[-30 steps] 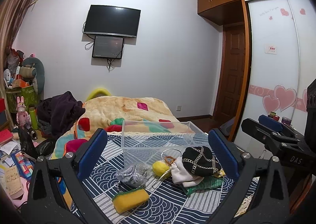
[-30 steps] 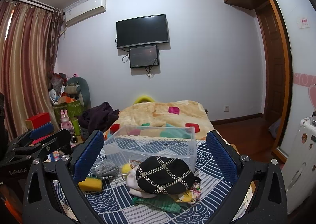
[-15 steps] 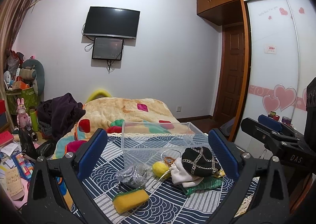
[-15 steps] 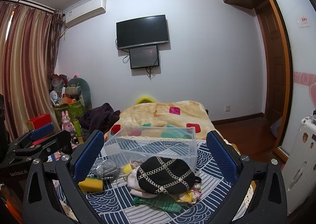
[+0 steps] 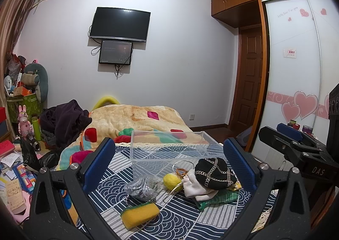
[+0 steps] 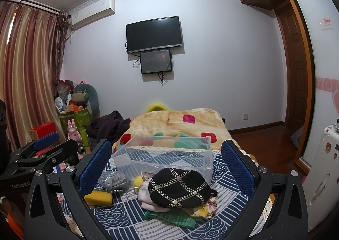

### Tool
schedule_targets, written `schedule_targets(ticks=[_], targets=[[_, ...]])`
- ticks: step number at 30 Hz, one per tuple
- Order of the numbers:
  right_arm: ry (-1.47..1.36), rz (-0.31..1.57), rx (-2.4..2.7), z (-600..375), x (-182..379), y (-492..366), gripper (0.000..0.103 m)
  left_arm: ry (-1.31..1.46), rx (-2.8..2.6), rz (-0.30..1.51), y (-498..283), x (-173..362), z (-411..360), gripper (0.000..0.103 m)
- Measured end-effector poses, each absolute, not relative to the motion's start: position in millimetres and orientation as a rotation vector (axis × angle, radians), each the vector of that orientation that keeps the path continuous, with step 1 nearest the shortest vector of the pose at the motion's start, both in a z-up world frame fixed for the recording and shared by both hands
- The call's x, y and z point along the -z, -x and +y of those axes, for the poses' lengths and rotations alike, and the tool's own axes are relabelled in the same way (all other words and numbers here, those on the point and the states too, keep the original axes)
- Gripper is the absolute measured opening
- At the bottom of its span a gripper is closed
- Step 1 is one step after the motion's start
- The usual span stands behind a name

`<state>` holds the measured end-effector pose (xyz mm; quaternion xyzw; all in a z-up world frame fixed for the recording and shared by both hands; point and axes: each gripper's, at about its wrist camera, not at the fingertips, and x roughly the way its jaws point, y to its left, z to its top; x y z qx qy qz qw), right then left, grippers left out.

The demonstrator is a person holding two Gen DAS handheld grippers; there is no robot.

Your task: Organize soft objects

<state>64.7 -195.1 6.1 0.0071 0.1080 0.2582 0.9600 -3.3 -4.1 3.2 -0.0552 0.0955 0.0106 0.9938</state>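
Note:
A clear plastic box (image 5: 169, 146) (image 6: 167, 155) stands empty on the blue patterned cloth (image 5: 182, 218). In front of it lie a black chain-trimmed pouch (image 5: 215, 173) (image 6: 180, 187) on white cloth (image 5: 195, 187) and green cloth (image 5: 218, 197), a yellow ball (image 5: 172, 180), a silver mesh bag (image 5: 141, 188) (image 6: 114, 180) and a yellow sponge (image 5: 139, 214) (image 6: 98, 197). My left gripper (image 5: 169, 165) is open and empty, back from the pile. My right gripper (image 6: 166, 165) is open and empty, also short of the pile.
A bed with a beige patchwork blanket (image 5: 137, 119) lies behind the box. Dark clothes (image 5: 63, 121) and cluttered toys and boxes (image 5: 23, 113) are at the left. A wardrobe with heart stickers (image 5: 296, 91) and a door (image 5: 247, 83) are at the right.
Both views have shifted only slightly; the grippers stay open and nothing on the cloth has moved.

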Motion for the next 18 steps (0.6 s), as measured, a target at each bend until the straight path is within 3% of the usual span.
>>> schedule_targets(ticks=[18], targets=[[-0.020,0.211,-0.527,-196.0,-7.2,-64.5,0.103,0.111,-0.023,0.178,6.0,-8.4,-4.7,0.103]])
